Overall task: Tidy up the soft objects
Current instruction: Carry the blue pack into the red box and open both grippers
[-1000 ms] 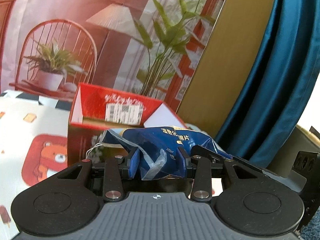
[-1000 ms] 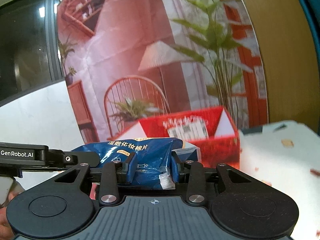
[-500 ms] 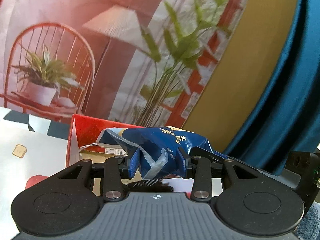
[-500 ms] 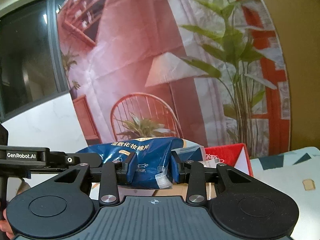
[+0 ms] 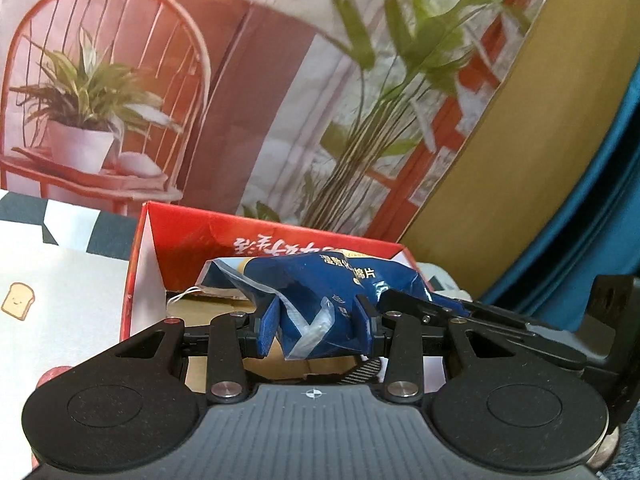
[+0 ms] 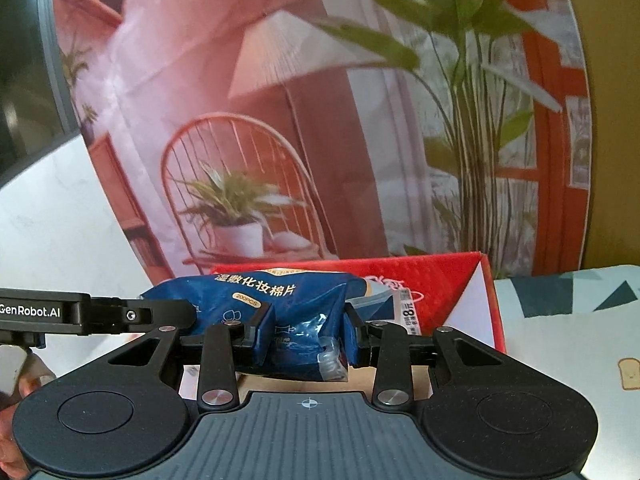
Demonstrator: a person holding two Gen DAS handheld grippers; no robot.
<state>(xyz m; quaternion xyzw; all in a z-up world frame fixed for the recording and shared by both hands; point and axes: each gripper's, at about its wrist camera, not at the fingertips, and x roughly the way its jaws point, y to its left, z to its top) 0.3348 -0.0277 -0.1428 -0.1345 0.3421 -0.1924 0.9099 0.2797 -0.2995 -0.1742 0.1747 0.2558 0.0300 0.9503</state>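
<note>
Moved in over the red box (image 5: 256,248) since a second ago. Blue cotton-pad bag (image 5: 320,300) squeezed between left tongs (image 5: 316,330) and right tongs (image 6: 306,338), above open box. Nearly ready for dropping in.

Opposed close wrist views, shared red box (image 5: 256,240) (image 6: 448,280).

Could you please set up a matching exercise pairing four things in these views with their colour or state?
Things:
1. left tongs
2. open red cardboard box
3. crinkled blue plastic pack of cotton pads
4. toast-print white tablecloth

States:
a. lies under the box
b. held by both tongs
c. shut on one end of the pack
d. flaps raised, behind the pack

Pairs: 1-c, 2-d, 3-b, 4-a
</note>
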